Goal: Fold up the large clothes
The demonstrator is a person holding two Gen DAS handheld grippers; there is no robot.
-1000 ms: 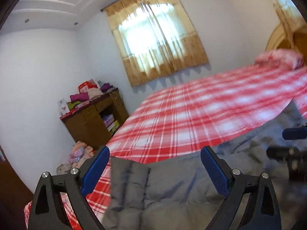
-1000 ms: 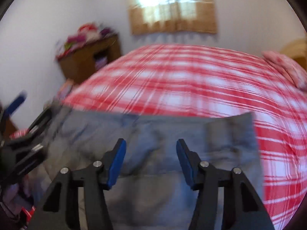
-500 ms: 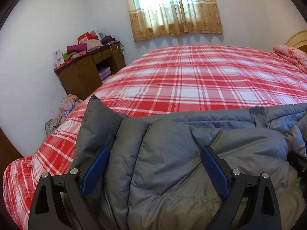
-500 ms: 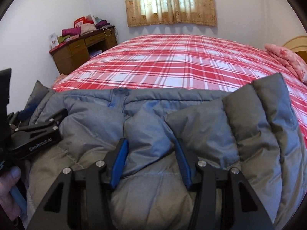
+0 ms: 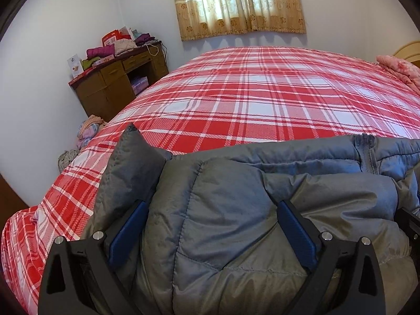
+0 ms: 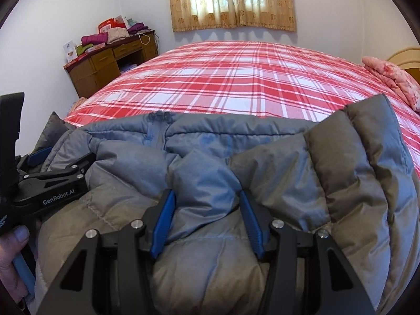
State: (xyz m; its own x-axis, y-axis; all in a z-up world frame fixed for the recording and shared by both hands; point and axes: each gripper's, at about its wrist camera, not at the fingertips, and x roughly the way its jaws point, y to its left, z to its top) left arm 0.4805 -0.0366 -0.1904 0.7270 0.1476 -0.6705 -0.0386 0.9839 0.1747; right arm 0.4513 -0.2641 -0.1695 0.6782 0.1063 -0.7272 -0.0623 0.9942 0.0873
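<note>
A grey quilted puffer jacket [image 5: 236, 210] lies bunched at the near edge of the bed; it also fills the lower half of the right wrist view [image 6: 210, 162]. Its zipper end [image 6: 157, 123] faces the bed. My left gripper [image 5: 212, 225] has its jaws wide apart with thick jacket fabric bulging between the blue pads. My right gripper [image 6: 207, 220] is closed on a fold of the jacket, which is pinched and puffs out between its pads. The left gripper also shows in the right wrist view [image 6: 52, 183], held by a hand.
A bed with a red and white plaid sheet [image 5: 262, 99] stretches ahead. A pink pillow [image 6: 393, 78] lies at the far right. A brown desk [image 5: 118, 84] piled with clothes stands by the left wall, with clothes on the floor [image 5: 86, 131] beside it. A curtained window [image 5: 236, 2] is behind.
Both grippers came down onto the jacket and pushed into it. The right jaws narrowed on a fold of the jacket. Since half a second ago little has moved.
</note>
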